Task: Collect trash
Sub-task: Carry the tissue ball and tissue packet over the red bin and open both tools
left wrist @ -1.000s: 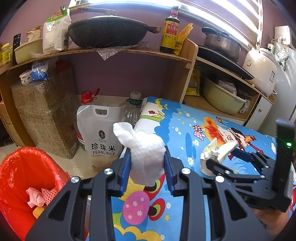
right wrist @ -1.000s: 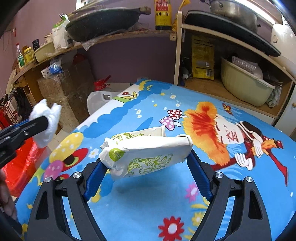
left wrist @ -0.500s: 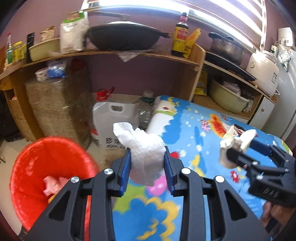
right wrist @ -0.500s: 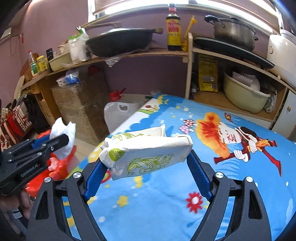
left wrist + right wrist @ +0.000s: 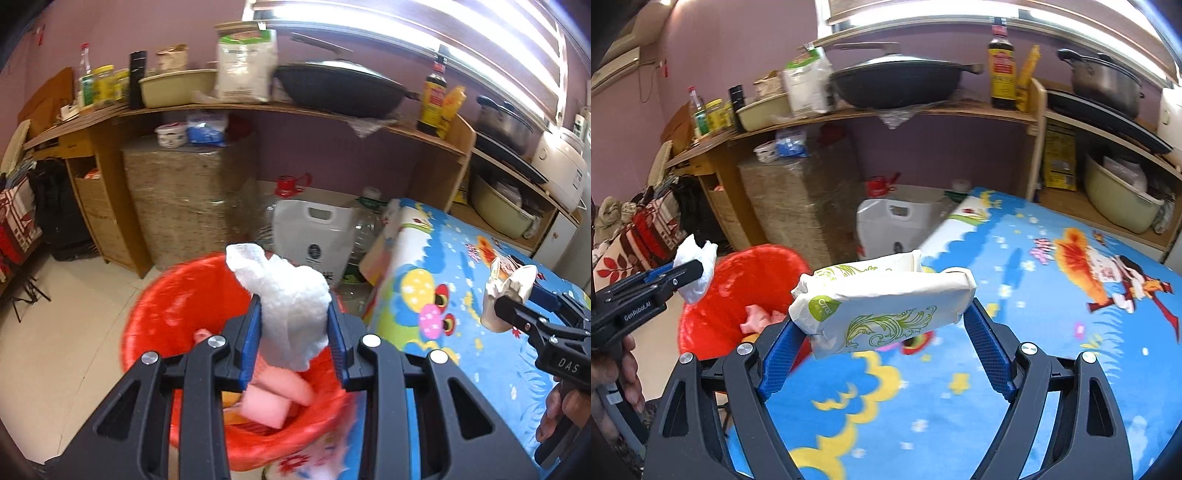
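My left gripper (image 5: 293, 332) is shut on a crumpled white tissue (image 5: 288, 299) and holds it over the red trash bin (image 5: 166, 306), which has pink scraps inside. My right gripper (image 5: 882, 332) is shut on a white tissue pack with green print (image 5: 882, 302), held above the table's left edge. The right wrist view shows the left gripper (image 5: 690, 275) with the tissue (image 5: 696, 273) beside the bin (image 5: 738, 288). The left wrist view shows the right gripper (image 5: 517, 310) with the pack (image 5: 509, 291) over the table.
The table has a blue cartoon cloth (image 5: 1034, 314). A white rice bag (image 5: 314, 240) and plastic bottles (image 5: 365, 225) stand on the floor between table and shelves. Wooden shelves (image 5: 295, 110) with a wok, bottles and pots line the back wall.
Both grippers have swung left from over the table toward the red bin. The left gripper with the tissue is now above the bin. Both grips are unchanged.
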The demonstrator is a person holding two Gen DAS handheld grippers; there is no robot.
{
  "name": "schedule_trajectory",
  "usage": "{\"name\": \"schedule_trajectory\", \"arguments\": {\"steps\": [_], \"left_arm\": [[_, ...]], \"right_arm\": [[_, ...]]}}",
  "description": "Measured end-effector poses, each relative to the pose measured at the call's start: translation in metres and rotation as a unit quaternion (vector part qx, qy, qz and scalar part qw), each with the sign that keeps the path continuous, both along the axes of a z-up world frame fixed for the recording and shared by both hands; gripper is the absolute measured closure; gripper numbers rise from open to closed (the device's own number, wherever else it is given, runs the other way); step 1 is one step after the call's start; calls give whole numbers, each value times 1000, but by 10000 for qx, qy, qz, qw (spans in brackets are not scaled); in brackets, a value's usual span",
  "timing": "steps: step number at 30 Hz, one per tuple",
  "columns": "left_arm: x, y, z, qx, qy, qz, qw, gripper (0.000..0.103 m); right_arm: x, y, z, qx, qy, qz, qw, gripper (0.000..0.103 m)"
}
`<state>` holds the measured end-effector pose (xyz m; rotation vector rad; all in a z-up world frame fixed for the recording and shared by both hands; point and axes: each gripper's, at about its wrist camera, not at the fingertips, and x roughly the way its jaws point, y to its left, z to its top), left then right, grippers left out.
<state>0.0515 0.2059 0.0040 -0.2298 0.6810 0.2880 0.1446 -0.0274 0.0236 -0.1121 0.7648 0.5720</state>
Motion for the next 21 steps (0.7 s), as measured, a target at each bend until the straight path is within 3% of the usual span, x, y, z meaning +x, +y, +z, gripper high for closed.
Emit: {"name": "schedule_trajectory", "arguments": {"steps": [9, 21], "left_arm": [[-26, 53, -6, -123, 15, 279, 9995, 70], [-28, 92, -6, -272, 15, 442, 9986, 70]], "right_arm": [[-16, 60, 0, 9, 62, 442, 9990, 24], [-19, 132, -4, -130, 142, 1054, 9942, 23]]}}
